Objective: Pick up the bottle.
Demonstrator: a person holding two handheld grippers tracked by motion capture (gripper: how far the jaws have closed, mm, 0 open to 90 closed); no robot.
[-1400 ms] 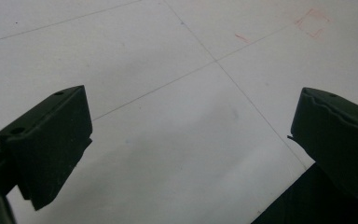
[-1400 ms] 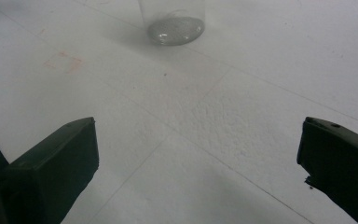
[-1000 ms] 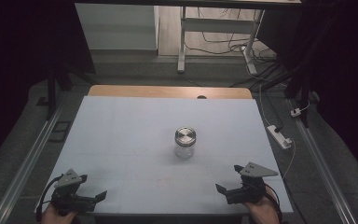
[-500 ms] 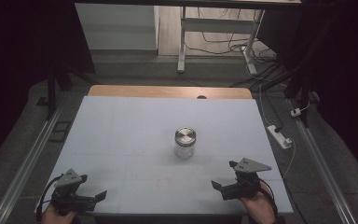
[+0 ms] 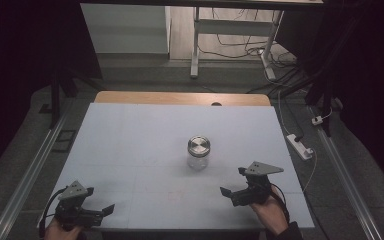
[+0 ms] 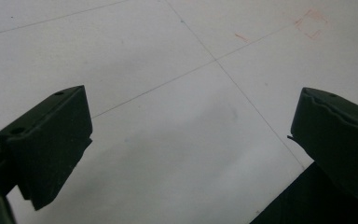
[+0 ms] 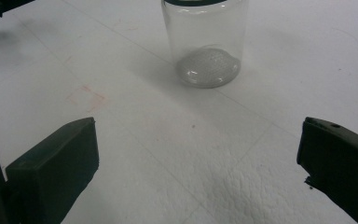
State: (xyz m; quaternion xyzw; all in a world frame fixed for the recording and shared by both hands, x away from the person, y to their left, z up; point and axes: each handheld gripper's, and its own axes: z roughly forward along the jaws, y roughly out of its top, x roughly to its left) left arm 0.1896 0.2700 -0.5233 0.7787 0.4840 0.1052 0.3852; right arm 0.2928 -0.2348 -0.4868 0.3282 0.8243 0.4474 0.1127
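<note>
High view: a clear glass jar (image 5: 198, 153) with a metal lid (image 5: 198, 145) stands upright near the middle of the white table (image 5: 130, 135). The lid is on. The right gripper (image 5: 233, 183) sits over the near right part of the table, held in the person's right hand (image 5: 270, 214), jaws pointing left and slightly toward the jar; the jaws are spread apart with nothing between them. Jar and right gripper are near each other but not touching. The left gripper (image 5: 106, 210) is at the near left corner of the table, well apart from the jar, jaws pointing right. A grey three-cornered plate tops each gripper. A white power strip (image 5: 300, 146) lies on the floor just beyond the table's right edge.

Left gripper view: both black jaws stand wide apart, empty, over bare white table surface (image 6: 168, 116). Thin seam lines cross the surface, and a faint red square mark (image 6: 311, 24) shows at top right. The table's near edge cuts the lower right corner.

Right gripper view: the jaws are spread wide, empty. The jar (image 7: 206, 42) stands ahead, between the jaw lines but farther off, untouched; its dimpled base rests flat on the table. A faint red square mark (image 7: 86, 97) lies left of the jar on the table.
</note>
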